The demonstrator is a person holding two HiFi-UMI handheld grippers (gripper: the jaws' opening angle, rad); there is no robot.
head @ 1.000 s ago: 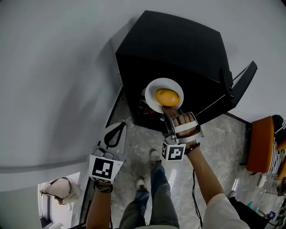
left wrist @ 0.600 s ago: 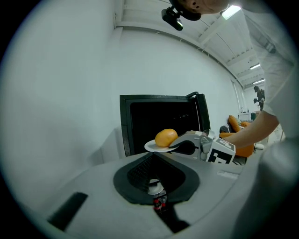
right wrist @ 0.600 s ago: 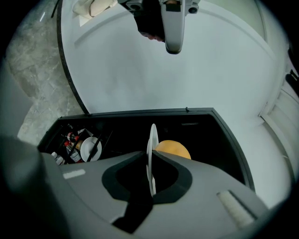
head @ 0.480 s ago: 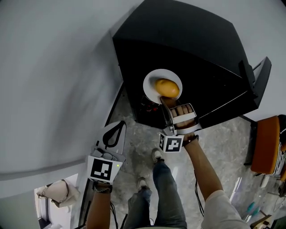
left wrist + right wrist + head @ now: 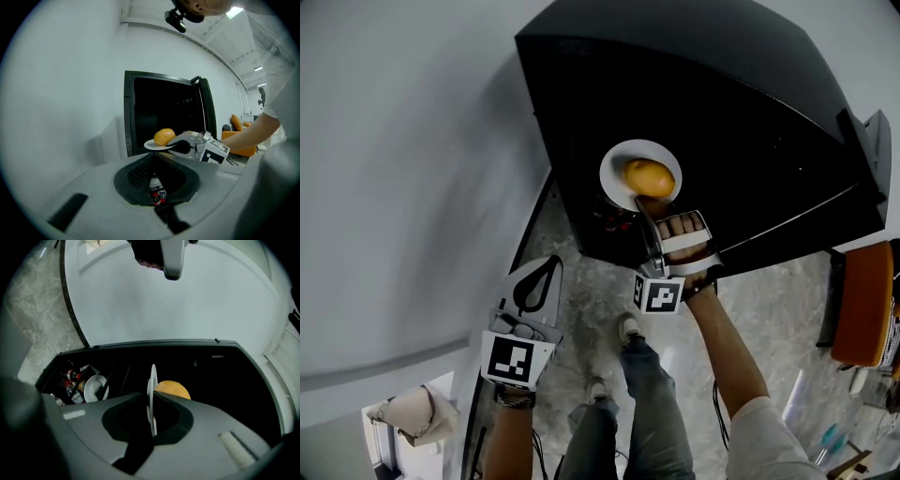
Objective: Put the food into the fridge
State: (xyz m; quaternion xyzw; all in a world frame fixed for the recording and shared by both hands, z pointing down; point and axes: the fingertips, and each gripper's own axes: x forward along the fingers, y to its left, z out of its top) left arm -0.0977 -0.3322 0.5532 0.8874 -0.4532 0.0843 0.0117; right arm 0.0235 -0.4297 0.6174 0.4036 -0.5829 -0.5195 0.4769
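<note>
Food (image 5: 649, 176), yellow-orange lump, on white plate (image 5: 616, 161) at mouth of open black fridge (image 5: 703, 103). Right gripper (image 5: 645, 208) clamped on plate rim. Left gripper (image 5: 551, 265) lower, well apart, jaws together, empty. Only right gripper view shows inside: bottles (image 5: 71, 378), white dish (image 5: 96, 387) off to one side.

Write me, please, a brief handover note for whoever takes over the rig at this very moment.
Right gripper: fingers shut on the rim of the white plate, which carries the round orange food.
Left gripper: shut, empty, held low and away from the fridge.
Fridge: black, door open; a white dish and bottles sit inside at one side.
Done: plate is up at the fridge's open front.
Left: set the plate on a shelf inside, release it, close the door.
</note>
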